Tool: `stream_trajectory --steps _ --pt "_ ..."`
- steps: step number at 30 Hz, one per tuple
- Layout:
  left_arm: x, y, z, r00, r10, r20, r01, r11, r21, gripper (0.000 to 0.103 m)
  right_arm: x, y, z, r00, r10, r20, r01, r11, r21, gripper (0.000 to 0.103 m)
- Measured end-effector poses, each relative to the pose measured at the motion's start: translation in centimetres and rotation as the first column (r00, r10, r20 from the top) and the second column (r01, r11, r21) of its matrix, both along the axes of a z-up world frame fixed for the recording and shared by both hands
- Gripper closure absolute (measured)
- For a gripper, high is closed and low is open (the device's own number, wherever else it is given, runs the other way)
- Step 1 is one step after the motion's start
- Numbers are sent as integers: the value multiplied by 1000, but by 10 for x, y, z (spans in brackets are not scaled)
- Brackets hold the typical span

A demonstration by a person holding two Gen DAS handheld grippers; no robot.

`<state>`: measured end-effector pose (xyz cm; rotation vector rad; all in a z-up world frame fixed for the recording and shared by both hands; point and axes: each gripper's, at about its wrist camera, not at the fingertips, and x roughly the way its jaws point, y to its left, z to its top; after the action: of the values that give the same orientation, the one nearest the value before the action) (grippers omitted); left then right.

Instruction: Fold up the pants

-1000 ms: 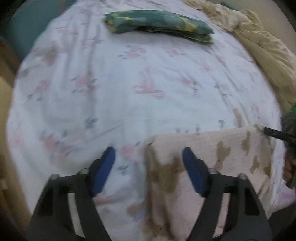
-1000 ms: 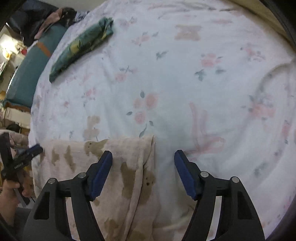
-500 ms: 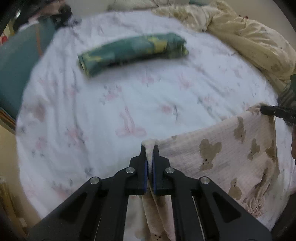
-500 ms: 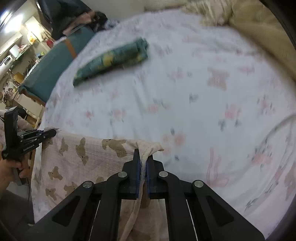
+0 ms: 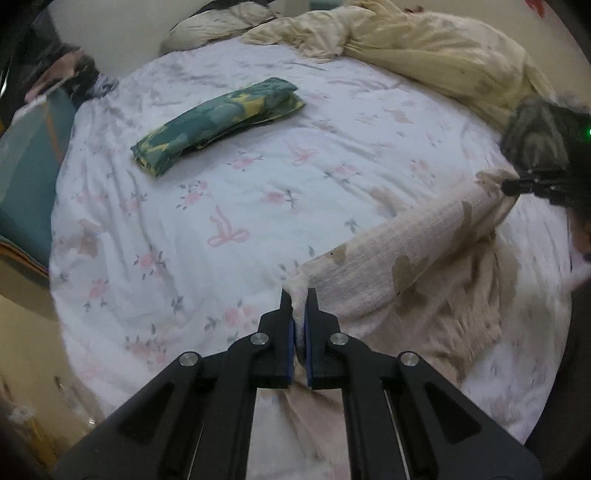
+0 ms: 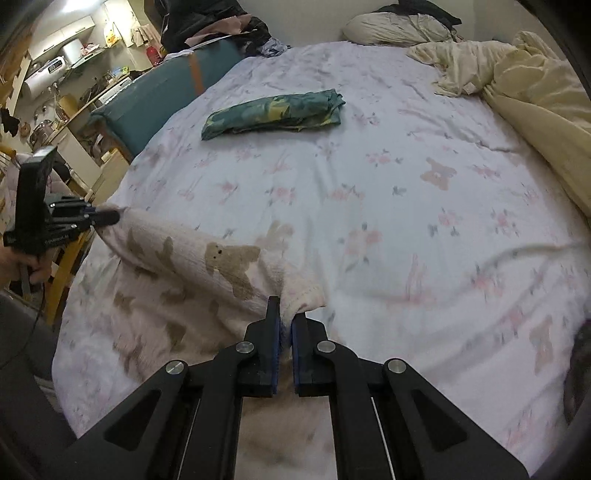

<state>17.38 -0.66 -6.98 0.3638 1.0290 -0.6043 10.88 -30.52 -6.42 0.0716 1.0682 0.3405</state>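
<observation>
The pants [image 5: 424, 251] are pale pink with brown bear prints and lie at the near edge of the bed. My left gripper [image 5: 298, 295] is shut on one corner of their top edge. My right gripper [image 6: 286, 310] is shut on the other corner. The edge between the two hangs lifted and taut above the floral sheet [image 5: 258, 184], and the rest of the pants [image 6: 147, 306] drapes down onto the bed. Each view also shows the other gripper: the right gripper [image 5: 509, 186] at the far right, the left gripper [image 6: 110, 218] at the far left, with a hand under it.
A folded green and yellow garment [image 5: 218, 125] [image 6: 273, 112] lies on the far part of the bed. A crumpled yellow duvet [image 5: 443, 55] [image 6: 535, 110] fills the far right. A pillow [image 6: 395, 27] sits at the head, and a teal piece of furniture [image 6: 166, 96] runs along the left side.
Both grippers went from open over the pants' edge to shut on its corners. Both then rose and rolled, lifting that edge off the sheet.
</observation>
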Motion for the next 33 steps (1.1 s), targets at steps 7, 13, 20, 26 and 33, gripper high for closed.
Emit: stream_trajectory --steps 7,13,20,26,33 --pt "-73 -1 -14 989 -70 -127 88 986 139 98 -60 23 -3 995 -18 -101 9 997 -83 100" --pt "-111 -10 -58 963 -146 -227 215 922 320 78 -80 27 -55 921 -40 -388 -15 991 -136 100" --pt "-78 27 -2 983 37 -177 -22 996 86 72 -95 -1 0 932 -199 -302 167 977 -129 74" --pt "-55 7 1 959 236 -156 -239 971 0 72 -61 21 24 979 -161 -128 156 987 -48 74" --pt "-83 -24 -63 940 235 -246 -218 971 93 71 -37 60 -70 942 -111 -318 100 994 -49 74"
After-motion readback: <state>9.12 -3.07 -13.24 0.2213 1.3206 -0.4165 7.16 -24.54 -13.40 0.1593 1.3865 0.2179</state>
